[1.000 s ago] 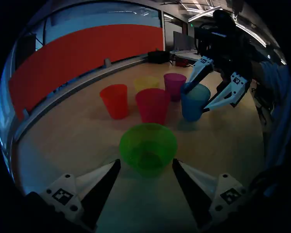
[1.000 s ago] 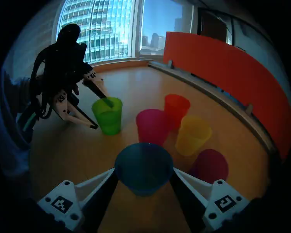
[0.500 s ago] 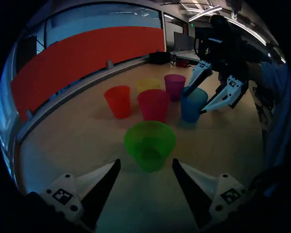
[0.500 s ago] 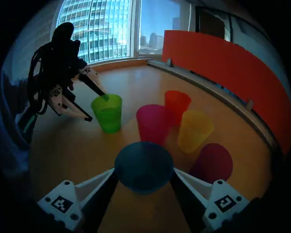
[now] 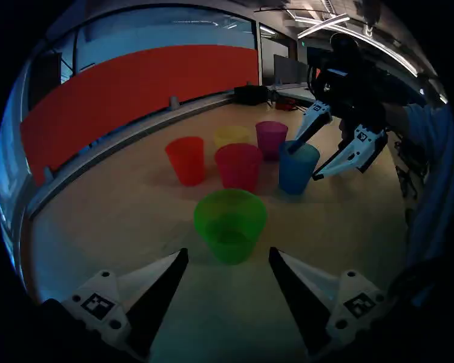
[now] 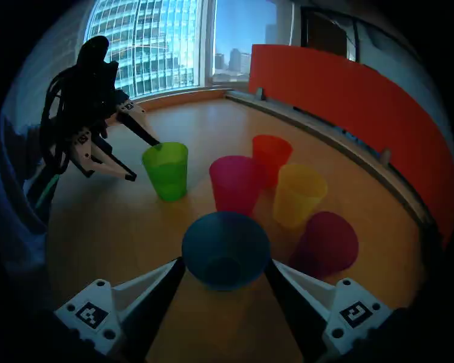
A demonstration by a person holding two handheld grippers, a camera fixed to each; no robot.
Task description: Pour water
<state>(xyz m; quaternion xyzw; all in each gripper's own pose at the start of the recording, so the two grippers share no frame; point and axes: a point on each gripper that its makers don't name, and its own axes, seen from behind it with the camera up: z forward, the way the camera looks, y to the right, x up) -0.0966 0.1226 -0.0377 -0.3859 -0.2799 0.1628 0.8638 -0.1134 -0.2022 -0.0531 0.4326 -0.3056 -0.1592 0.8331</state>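
now left gripper [image 5: 227, 250] has backed off green cup [image 5: 230, 221].

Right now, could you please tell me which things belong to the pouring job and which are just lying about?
Job, likely: green cup, blue cup, each at open jaws.
Lying about: red cup, pink cup, yellow cup, purple cup.

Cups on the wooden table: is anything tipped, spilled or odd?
Nothing stands out. The green translucent plastic cup, blue plastic cup, pink plastic cup, orange plastic cup, yellow plastic cup and purple plastic cup all stand upright on the wooden table, and no puddle shows around them.
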